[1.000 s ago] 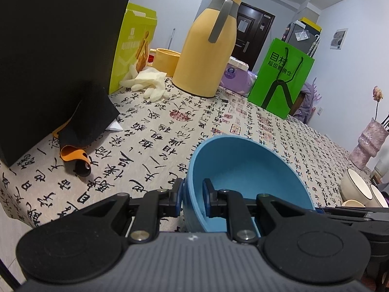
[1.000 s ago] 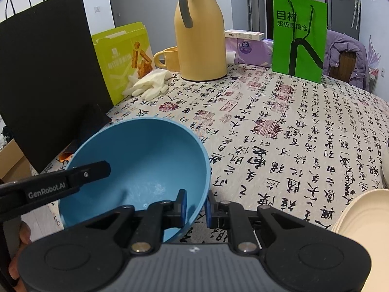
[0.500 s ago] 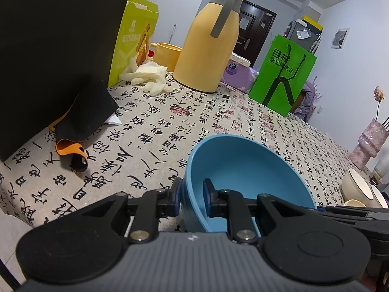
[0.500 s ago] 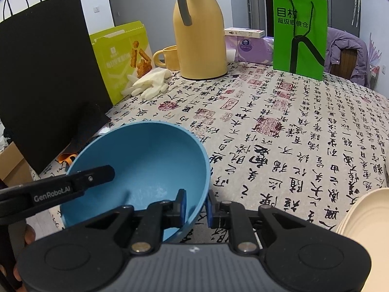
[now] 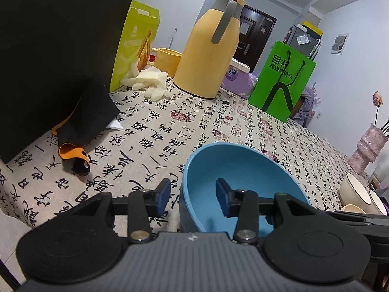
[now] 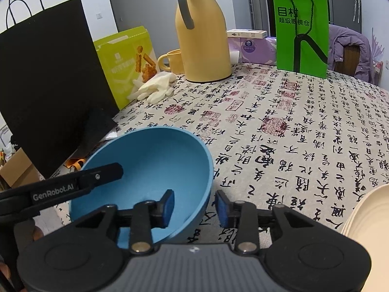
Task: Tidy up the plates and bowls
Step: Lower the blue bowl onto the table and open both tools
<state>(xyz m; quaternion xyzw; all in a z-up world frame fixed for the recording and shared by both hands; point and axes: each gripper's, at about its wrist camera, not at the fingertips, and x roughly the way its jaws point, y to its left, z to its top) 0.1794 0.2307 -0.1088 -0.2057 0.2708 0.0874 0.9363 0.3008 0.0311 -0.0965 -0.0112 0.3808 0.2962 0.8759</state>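
Observation:
A blue bowl (image 5: 243, 170) rests on the table near its front edge; it also shows in the right wrist view (image 6: 150, 165). My left gripper (image 5: 192, 198) is open, its jaws straddling the bowl's left rim without gripping. My right gripper (image 6: 195, 205) is open, its jaws straddling the bowl's right rim. A cream plate (image 6: 364, 209) lies at the right edge of the right wrist view. White bowls (image 5: 352, 189) stand at the far right in the left wrist view.
A calligraphy tablecloth (image 6: 291, 121) covers the table. A black paper bag (image 5: 48, 48), yellow-green box (image 5: 138, 46), yellow thermos (image 5: 211, 53), yellow mug (image 6: 172, 60), white gloves (image 5: 150, 82) and green bag (image 5: 282, 82) stand at the back. A pink vase (image 5: 367, 150) stands at right.
Both grippers were shut on the blue bowl's rim and have opened. The bowl has come down onto the table.

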